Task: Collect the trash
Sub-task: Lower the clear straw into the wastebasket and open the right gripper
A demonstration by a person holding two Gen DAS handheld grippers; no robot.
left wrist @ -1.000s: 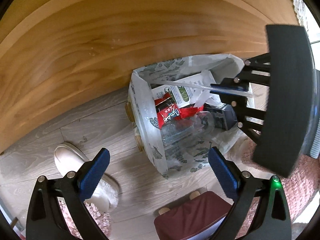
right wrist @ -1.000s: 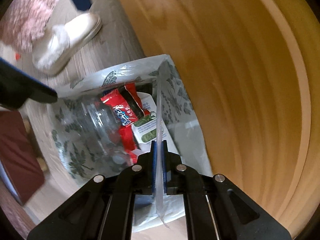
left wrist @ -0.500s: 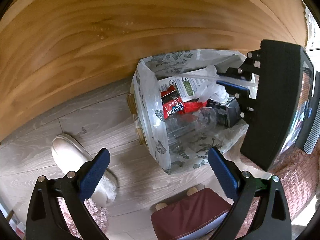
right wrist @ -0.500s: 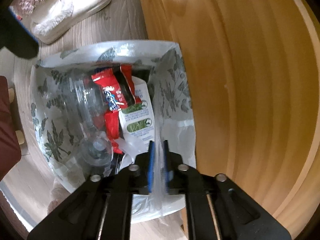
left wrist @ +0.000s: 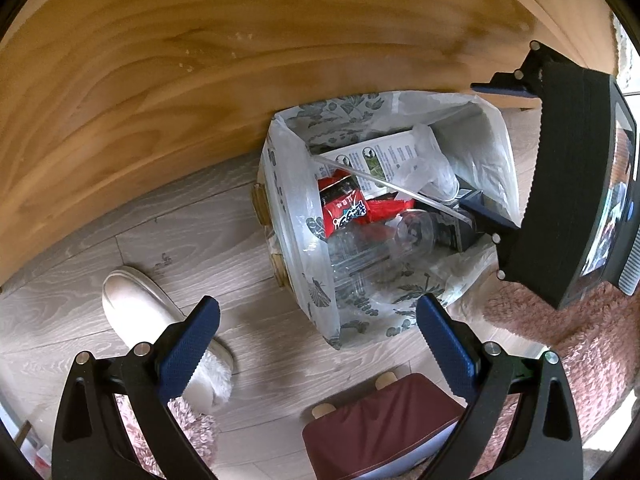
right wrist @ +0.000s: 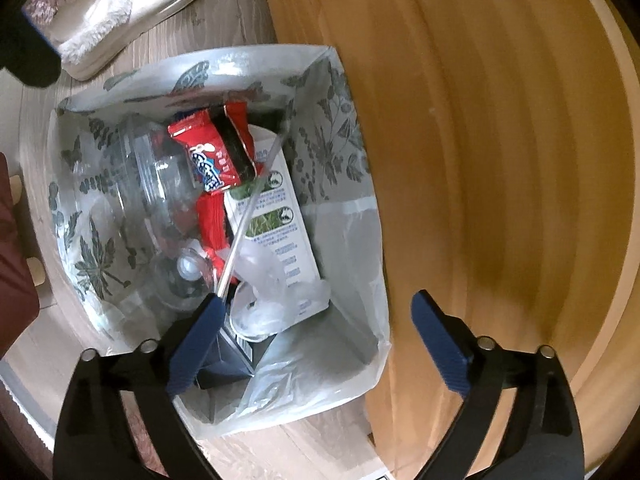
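Bag (right wrist: 340, 152) rim against wood panel (right wrist: 480, 160); right tool (right wrist: 316, 344) opening, nothing gripped.

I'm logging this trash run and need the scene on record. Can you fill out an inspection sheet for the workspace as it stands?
Surface: grey wood-look floor beside a wooden panel.
Job's things: lined trash bin holding a red snack wrapper, clear plastic bottle, white carton and clear straw lying across them.
Clutter: white fluffy slipper, maroon stool, pink rug.
Grippers: left tongs open, empty, above the floor; right tongs opening over the bin, nothing between the pads.
Cables: nothing seen.
Surroundings: nothing else seen.
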